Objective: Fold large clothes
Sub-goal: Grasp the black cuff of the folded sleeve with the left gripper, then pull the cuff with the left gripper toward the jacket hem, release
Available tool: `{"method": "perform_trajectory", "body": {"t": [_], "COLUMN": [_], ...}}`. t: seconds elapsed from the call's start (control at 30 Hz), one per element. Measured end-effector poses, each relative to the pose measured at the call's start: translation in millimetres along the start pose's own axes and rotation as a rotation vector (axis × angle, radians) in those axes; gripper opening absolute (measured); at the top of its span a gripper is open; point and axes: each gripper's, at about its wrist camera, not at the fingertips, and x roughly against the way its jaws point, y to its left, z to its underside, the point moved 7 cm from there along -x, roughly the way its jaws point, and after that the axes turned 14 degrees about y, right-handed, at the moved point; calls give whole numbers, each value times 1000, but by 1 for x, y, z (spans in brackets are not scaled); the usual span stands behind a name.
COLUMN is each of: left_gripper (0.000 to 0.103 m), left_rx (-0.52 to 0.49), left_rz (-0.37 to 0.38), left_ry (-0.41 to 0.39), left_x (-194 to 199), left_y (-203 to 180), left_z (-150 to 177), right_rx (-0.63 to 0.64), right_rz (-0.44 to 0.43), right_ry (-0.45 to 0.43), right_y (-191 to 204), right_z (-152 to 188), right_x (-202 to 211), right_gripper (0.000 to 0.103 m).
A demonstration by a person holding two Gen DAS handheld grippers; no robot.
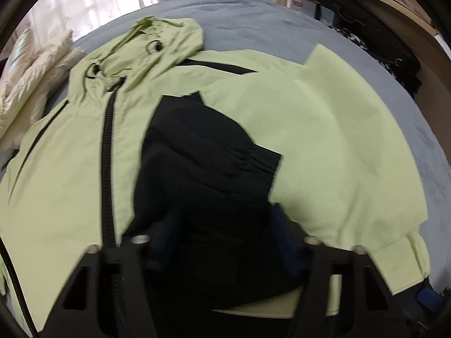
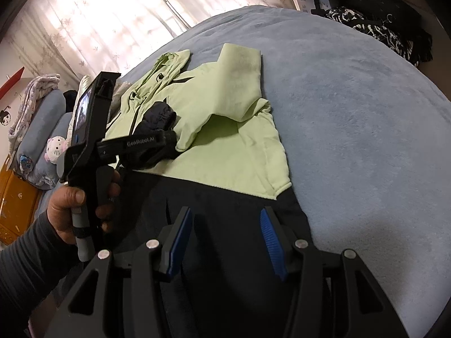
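Fingers (image 1: 284, 236) of left gripper (image 1: 225, 233) flank black sleeve (image 1: 203, 152).

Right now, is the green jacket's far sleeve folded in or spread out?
Folded in: the far sleeve lies doubled back across the jacket's body, cuff pointing toward the hood.

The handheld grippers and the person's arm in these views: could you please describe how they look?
The right gripper is a black frame with triangular cut-outs, silver pivot bolts and ribbed blue pads on its fingers. The left gripper is a black pistol-grip unit lettered "GenRobot.AI" in white, with a small screen at its back. The hand gripping it emerges from a dark grey ribbed sleeve.
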Motion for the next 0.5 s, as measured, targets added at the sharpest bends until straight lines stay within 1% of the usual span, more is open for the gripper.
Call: {"method": "perform_trajectory", "body": {"t": [0.07, 0.1, 0.17, 0.2, 0.27, 0.37, 0.43, 0.5], "left_gripper": [42, 36, 33, 30, 21, 20, 20, 20], "left_rx": [-3, -14, -18, -16, -15, 8, 49, 99], "left_rz": [-20, -49, -84, -88, -78, -63, -44, -19], "left_ry": [-9, -14, -22, -25, -52, -101, -133, -137], "left_x": [1, 1, 5, 7, 21, 46, 65, 74], "left_y": [3, 4, 4, 5, 7, 20, 39, 63], "left_z": [1, 0, 0, -1, -3, -8, -6, -4], "right_rx": [-1, -2, -4, -4, -4, -2, 1, 4], "right_rz": [2, 3, 5, 6, 11, 17, 21, 22], "right_ry": [3, 4, 6, 5, 3, 2, 4, 5], "right_y": [0, 0, 0, 0, 1, 2, 3, 4], "right_z": [0, -1, -1, -1, -1, 0, 0, 1], "right_x": [-1, -2, -3, -3, -3, -4, -5, -5], "right_gripper": [51, 51, 51, 51, 51, 51, 51, 51]}}
